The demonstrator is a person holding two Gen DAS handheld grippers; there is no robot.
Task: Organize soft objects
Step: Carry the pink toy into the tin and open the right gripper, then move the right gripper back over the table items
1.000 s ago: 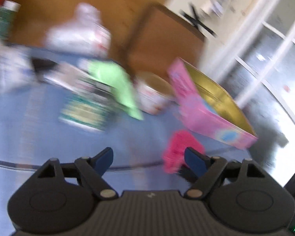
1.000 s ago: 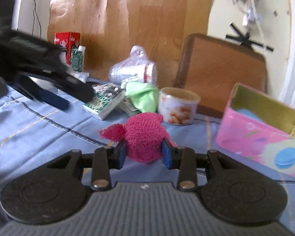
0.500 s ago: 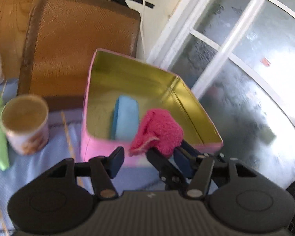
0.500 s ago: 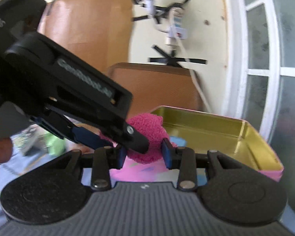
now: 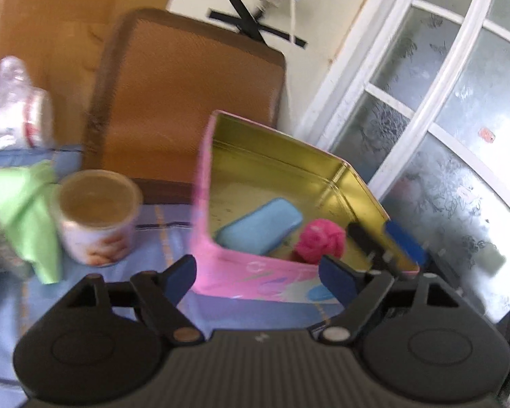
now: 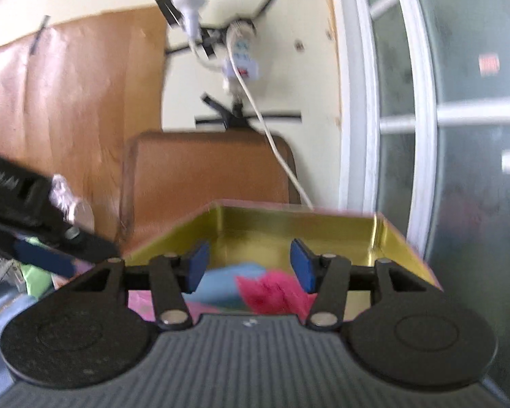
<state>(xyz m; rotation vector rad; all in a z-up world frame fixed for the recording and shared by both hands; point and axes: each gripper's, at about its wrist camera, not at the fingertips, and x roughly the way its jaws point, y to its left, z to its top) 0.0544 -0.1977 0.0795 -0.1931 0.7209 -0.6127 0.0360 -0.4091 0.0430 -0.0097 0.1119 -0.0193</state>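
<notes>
The pink fuzzy soft thing (image 5: pixel 319 241) lies inside the pink tin (image 5: pixel 204 204) with the gold inside, beside a light blue sponge (image 5: pixel 260 231). In the right wrist view the pink fuzzy thing (image 6: pixel 272 292) shows low between my right gripper's (image 6: pixel 249 265) blue pads. Its jaws are opening and the pads stand clear of the thing, above the tin (image 6: pixel 289 210) and the sponge (image 6: pixel 221 282). My left gripper (image 5: pixel 260 273) hovers just before the tin's near wall, its jaws opening with nothing between them. The right gripper (image 5: pixel 374 234) reaches over the tin's right corner.
On the blue cloth left of the tin stand a round can (image 5: pixel 98 217), a green cloth (image 5: pixel 27 204) and a crumpled plastic bag (image 5: pixel 13 115). A brown chair back (image 5: pixel 187 102) rises behind. A glass door (image 5: pixel 442 136) is close on the right.
The right gripper carried the pink fuzzy thing over the tin and let it go; it now lies inside. The left gripper swung right to the tin, narrowed, then widened again.
</notes>
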